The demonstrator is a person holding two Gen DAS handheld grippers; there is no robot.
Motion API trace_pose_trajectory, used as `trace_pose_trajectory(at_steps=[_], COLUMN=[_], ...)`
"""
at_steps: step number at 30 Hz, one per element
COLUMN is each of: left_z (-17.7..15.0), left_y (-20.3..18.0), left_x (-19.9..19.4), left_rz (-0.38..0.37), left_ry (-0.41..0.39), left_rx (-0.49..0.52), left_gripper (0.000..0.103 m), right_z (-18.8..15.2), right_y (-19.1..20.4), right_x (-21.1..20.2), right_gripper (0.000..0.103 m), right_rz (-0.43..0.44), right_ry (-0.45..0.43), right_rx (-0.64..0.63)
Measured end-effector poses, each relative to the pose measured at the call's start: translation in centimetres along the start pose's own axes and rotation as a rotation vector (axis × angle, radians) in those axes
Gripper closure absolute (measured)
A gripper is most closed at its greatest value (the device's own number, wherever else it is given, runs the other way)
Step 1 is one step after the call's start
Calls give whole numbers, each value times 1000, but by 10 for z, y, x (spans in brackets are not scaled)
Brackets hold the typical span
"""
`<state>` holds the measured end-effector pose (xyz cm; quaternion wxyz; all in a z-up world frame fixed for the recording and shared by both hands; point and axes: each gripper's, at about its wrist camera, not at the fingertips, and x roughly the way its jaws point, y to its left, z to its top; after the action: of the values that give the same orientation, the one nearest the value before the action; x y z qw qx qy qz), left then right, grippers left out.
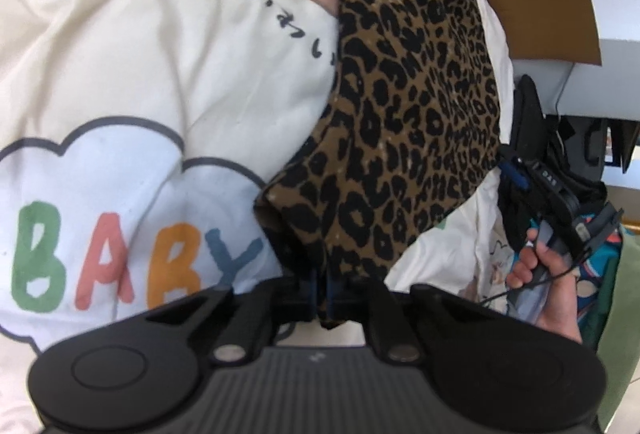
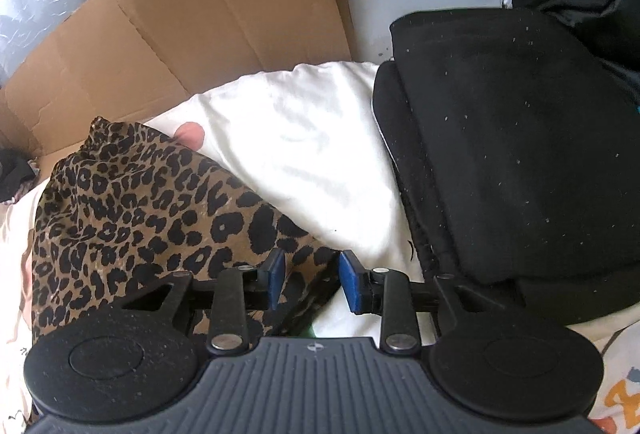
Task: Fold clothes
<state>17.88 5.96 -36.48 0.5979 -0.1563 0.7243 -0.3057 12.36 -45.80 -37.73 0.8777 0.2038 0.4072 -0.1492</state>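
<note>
Against the person's cream "BABY" shirt [image 1: 120,73], the left gripper [image 1: 324,298] pinches the hanging leopard garment [image 1: 400,93], unfolded, while over cardboard [image 2: 200,13] the right gripper [image 2: 310,282], jaws spread, straddles leopard cloth beside a folded black piece [image 2: 520,153].

The right tongs [image 2: 310,282] are seen spread open, their blue pads [image 2: 353,284] apart over the edge of a brown-and-black leopard-print garment [image 2: 132,201]. White cloth [image 2: 304,153] is spread beneath it. A folded black garment [image 2: 512,153] lies just right; brown cardboard [image 2: 200,13] stands behind.
</note>
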Motion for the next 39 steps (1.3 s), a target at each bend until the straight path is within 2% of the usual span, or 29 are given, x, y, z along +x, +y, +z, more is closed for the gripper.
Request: trace_pose_trajectory(at_steps=[1,2,8,12,16,18,20,23,27,28,31,32,39], left_z=[0,0,3,7,11,10,9,7,3,2,3,4,9], left_y=[-1,-2,-6,-8,-7,-6,-3,6,12,14,17,17,14], left_x=[0,-1,2,7,5,0,-3,-3,2,4,7,8,11], left_rz=[5,8,32,58,60,73,80,37,7,-6,-70,-79,-117], left_ry=[-2,-4,-9,4,22,16,0,-23,-48,-54,-61,-60,-42], left_rx=[10,14,38,65,27,31,11,-53,-78,-90,-117,-111,-90], left_gripper=[99,99,100,99,95,86,64,61,60,57,39,37,37], right_z=[0,0,1,-1,-1,-1,-5,-11,-19,-21,-27,-29,-37], right_y=[0,0,4,-3,-18,-19,-18,-14,-9,-8,-4,-2,1], right_x=[1,3,2,4,1,-4,-6,-9,-13,-14,-17,-18,-25], right_gripper=[95,101,102,103,103,103,103,103,102,102,102,102,102], right_rz=[-9,-22,-48,-119,-96,-75,-64,-47,-26,-21,-5,0,6], right_ry=[4,16,20,25,31,21,31,38,49,52,60,63,73], right_rx=[-6,-21,-64,-40,40,52,61,59,48,45,37,34,20])
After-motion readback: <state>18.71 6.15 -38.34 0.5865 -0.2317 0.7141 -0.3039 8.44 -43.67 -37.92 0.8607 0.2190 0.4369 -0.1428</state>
